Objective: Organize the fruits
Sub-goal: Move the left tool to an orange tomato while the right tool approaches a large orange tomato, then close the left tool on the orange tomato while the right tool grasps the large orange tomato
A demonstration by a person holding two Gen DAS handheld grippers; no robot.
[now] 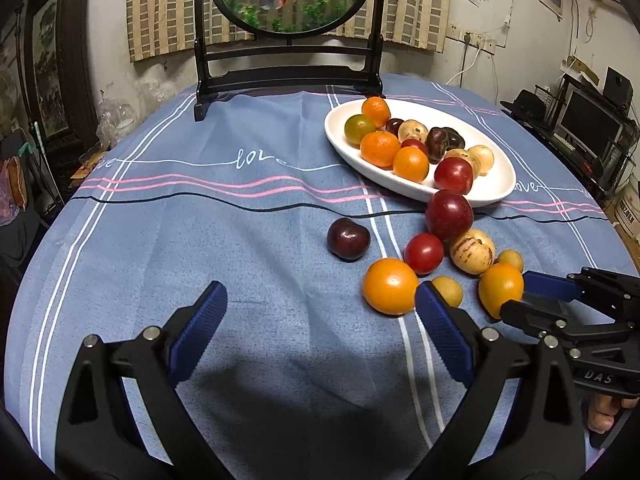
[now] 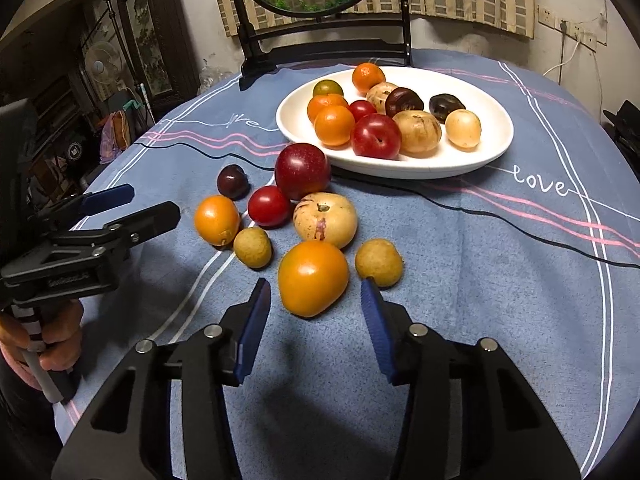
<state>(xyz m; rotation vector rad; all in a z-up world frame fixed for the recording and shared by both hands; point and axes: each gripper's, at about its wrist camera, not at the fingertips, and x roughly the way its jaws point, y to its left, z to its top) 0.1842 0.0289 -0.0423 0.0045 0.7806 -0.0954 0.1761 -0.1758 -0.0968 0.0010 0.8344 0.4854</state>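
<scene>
A white oval plate (image 2: pixel 496 152) (image 1: pixel 496 188) holds several fruits. Loose fruits lie on the blue cloth in front of it: a big red plum (image 2: pixel 302 170), a dark plum (image 2: pixel 233 182) (image 1: pixel 348 239), a red tomato (image 2: pixel 269 206), a pale striped melon (image 2: pixel 325 220), two orange fruits and two small brown ones. My right gripper (image 2: pixel 316 312) is open, its pads either side of the near orange fruit (image 2: pixel 313 278) (image 1: pixel 500 289), apart from it. My left gripper (image 1: pixel 320 308) is open and empty over bare cloth, left of the other orange fruit (image 1: pixel 390 286).
A dark wooden stand (image 1: pixel 288 76) with a round goldfish panel stands at the table's back. The round table (image 1: pixel 160 240) drops off at left and right. Shelves, a fan and a monitor stand beyond it.
</scene>
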